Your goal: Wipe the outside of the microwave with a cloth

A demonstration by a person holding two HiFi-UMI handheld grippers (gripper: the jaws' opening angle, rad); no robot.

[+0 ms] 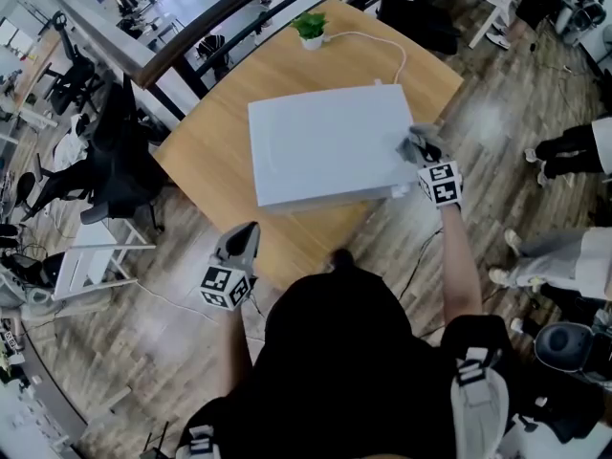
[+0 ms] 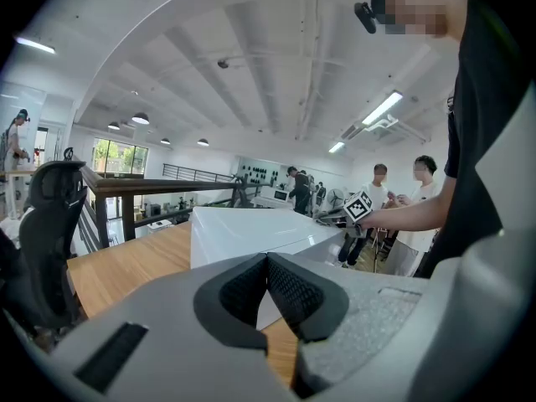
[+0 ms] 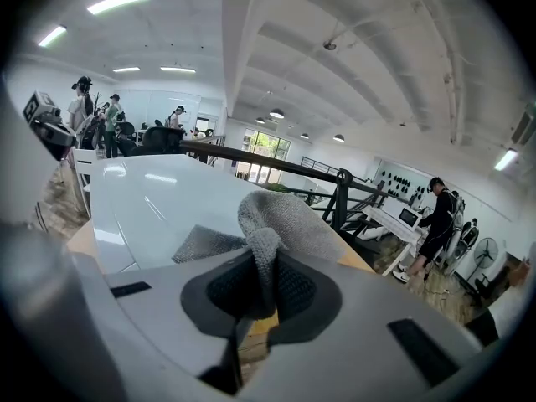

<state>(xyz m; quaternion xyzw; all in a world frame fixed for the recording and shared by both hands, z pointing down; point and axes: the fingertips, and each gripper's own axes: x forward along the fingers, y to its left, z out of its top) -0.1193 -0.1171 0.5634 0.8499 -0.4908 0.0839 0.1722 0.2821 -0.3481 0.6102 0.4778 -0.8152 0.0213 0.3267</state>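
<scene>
Head view: microwave (image 1: pixel 325 146) mid-table (image 1: pixel 215 146), cloth (image 1: pixel 417 144) pinched in right gripper (image 1: pixel 422 157) at its 3 o'clock edge for wiping, left gripper (image 1: pixel 247 233) closed on nothing, parked at 7 o'clock.

There are two grippers, the left gripper (image 1: pixel 247 235) and the right gripper (image 1: pixel 421 153). One grey cloth (image 3: pixel 280 216) is pinched in the right gripper's jaws. One white microwave (image 1: pixel 325 146) lies ahead of both grippers on one wooden tabletop (image 1: pixel 215 127). Beyond the microwave, far from both grippers, are one potted plant (image 1: pixel 311 29) and one white cable (image 1: pixel 382 41).
</scene>
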